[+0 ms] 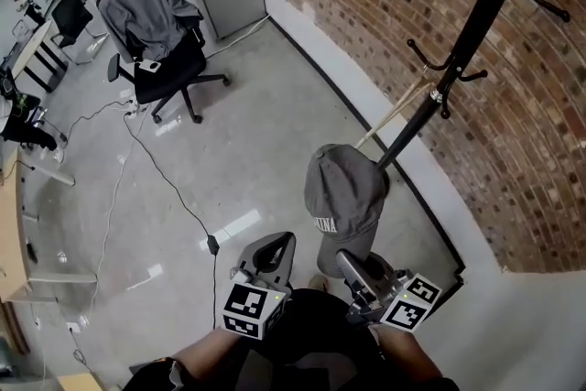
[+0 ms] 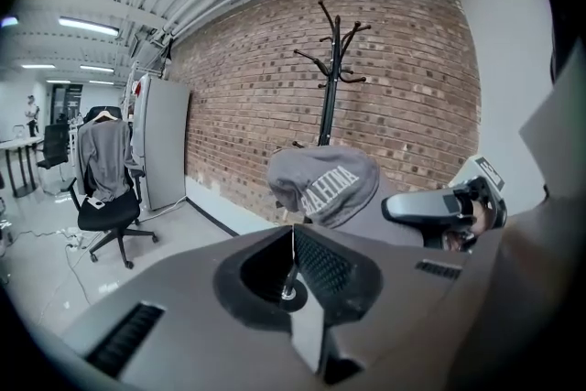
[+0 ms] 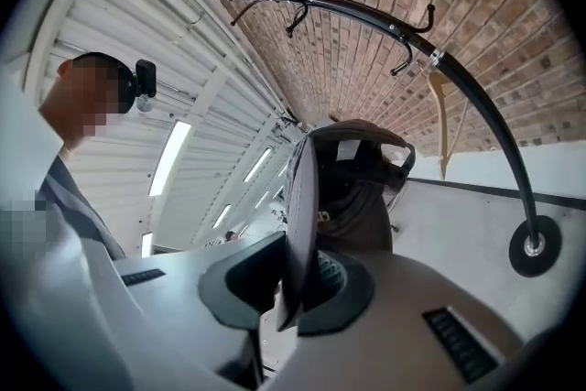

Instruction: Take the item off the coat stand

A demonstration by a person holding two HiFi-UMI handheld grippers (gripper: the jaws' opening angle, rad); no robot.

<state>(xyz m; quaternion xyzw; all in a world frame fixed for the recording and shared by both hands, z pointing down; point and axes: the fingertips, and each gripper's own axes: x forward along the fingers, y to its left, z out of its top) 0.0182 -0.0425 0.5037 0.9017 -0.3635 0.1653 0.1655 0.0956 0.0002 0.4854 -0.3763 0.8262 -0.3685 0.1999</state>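
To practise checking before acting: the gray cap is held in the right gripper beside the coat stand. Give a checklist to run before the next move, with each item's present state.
1. Right gripper clamped on the brim of the gray cap: ok.
2. Cap clear of every hook on the coat stand: ok.
3. Cap clear of the stand's pole: cannot tell; the two overlap in the head view.
4. Left gripper empty, jaws together: ok.
5. Floor path free: not ok; a black cable runs close in front of the person.
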